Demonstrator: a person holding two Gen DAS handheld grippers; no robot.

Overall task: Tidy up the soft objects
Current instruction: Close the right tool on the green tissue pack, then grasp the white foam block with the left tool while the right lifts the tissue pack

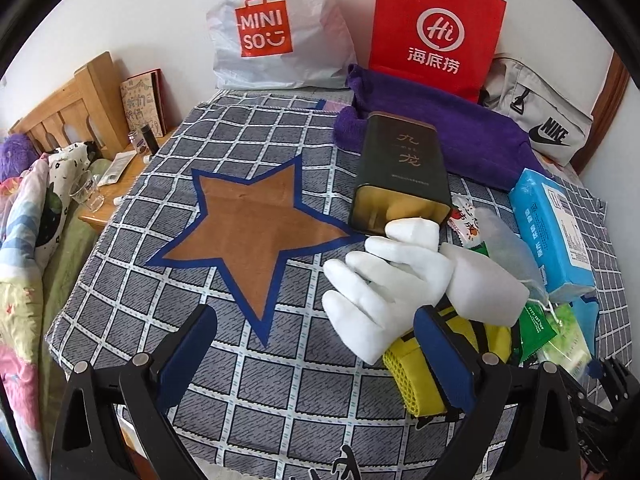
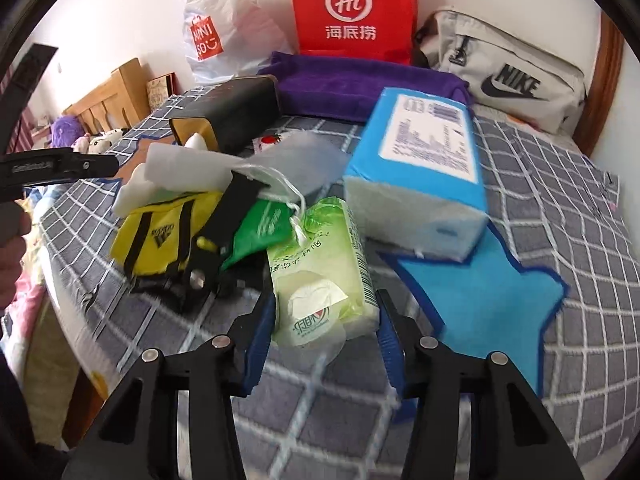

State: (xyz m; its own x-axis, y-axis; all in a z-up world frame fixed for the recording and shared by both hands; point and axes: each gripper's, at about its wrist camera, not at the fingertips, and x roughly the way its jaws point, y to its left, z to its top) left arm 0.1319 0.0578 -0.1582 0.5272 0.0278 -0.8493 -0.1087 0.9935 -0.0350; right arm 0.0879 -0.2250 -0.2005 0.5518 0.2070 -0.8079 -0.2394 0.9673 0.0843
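Note:
A pile of soft things lies on the grey checked cloth (image 1: 256, 384): a white foam hand (image 1: 396, 280), a yellow Adidas pouch (image 2: 160, 232), a green packet (image 2: 262, 228), a green wet-wipe pack (image 2: 324, 276), a grey drawstring bag (image 2: 308, 160) and a blue tissue pack (image 2: 424, 168). My left gripper (image 1: 316, 356) is open, its right finger against the yellow pouch (image 1: 404, 368) under the foam hand. My right gripper (image 2: 326, 344) has its blue pads on both sides of the wet-wipe pack, which is blurred.
A dark tin (image 1: 400, 172) lies open-ended by the pile. A purple towel (image 1: 436, 136), a red paper bag (image 1: 436, 28), a white Miniso bag (image 1: 272, 28) and a grey Nike bag (image 1: 540, 116) stand behind. A brown star (image 1: 256, 232) and a blue star (image 2: 488, 300) mark the cloth.

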